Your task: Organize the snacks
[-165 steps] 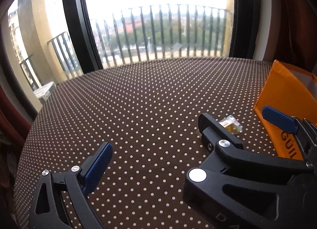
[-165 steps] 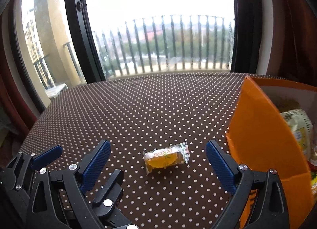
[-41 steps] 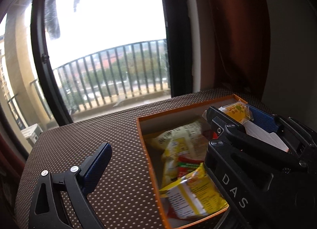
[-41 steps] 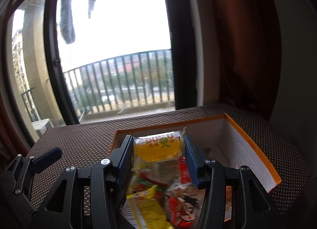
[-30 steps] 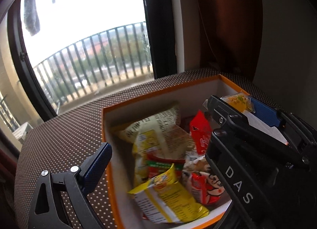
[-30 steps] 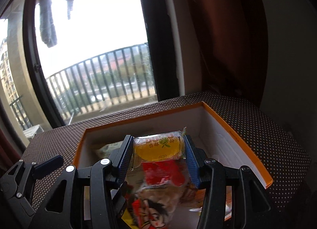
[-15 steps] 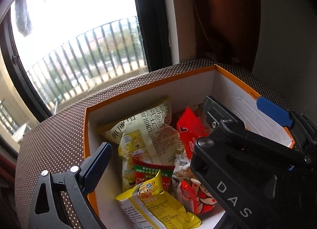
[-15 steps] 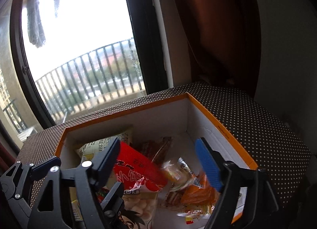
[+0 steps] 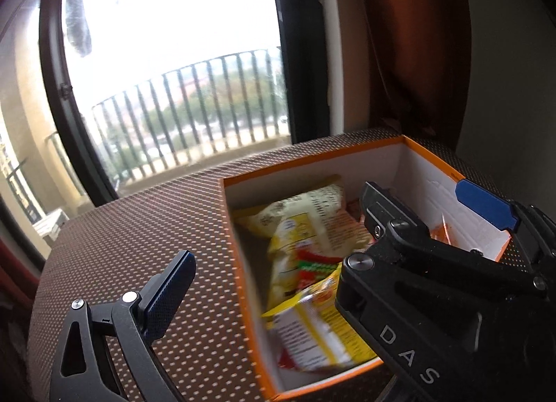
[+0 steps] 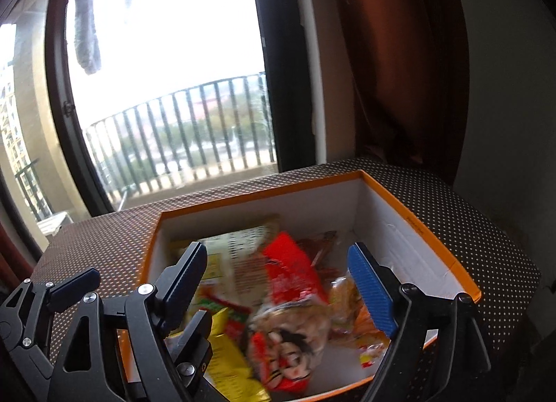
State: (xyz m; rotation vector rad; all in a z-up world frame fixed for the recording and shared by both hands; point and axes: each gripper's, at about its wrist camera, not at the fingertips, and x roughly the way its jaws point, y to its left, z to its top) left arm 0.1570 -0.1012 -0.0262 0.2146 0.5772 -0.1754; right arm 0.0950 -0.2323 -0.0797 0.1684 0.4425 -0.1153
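Now my right tool [image 10: 281, 283] hangs over the orange box [image 10: 422, 233] with its jaws opening and nothing between them; a second ago the same blue pads pinched the small yellow jelly packet, so I have let it drop among the other snacks. I judge that piece filed, and since the dotted surface [image 9: 139, 228] shows no stray packet in either view, this part of the task looks close to done.

My left tool [image 9: 347, 263] stands wide and bare beside the box, its one visible finger [image 9: 166, 283] over the surface, its other side hidden behind the right tool's black body.

From the right wrist I look straight down into the box: a red packet [image 10: 292, 270], a cartoon-printed bag [image 10: 288, 343] and a clear-wrapped yellow-orange bundle [image 10: 347, 294] by the blue pad, all blurred, so I cannot pick out the dropped jelly for certain. The left wrist gives what that view lacks: the pale yellow bag [image 9: 305, 214] at the far end, the yellow packet [image 9: 312, 325] at the near corner, and the right tool seen from its side.
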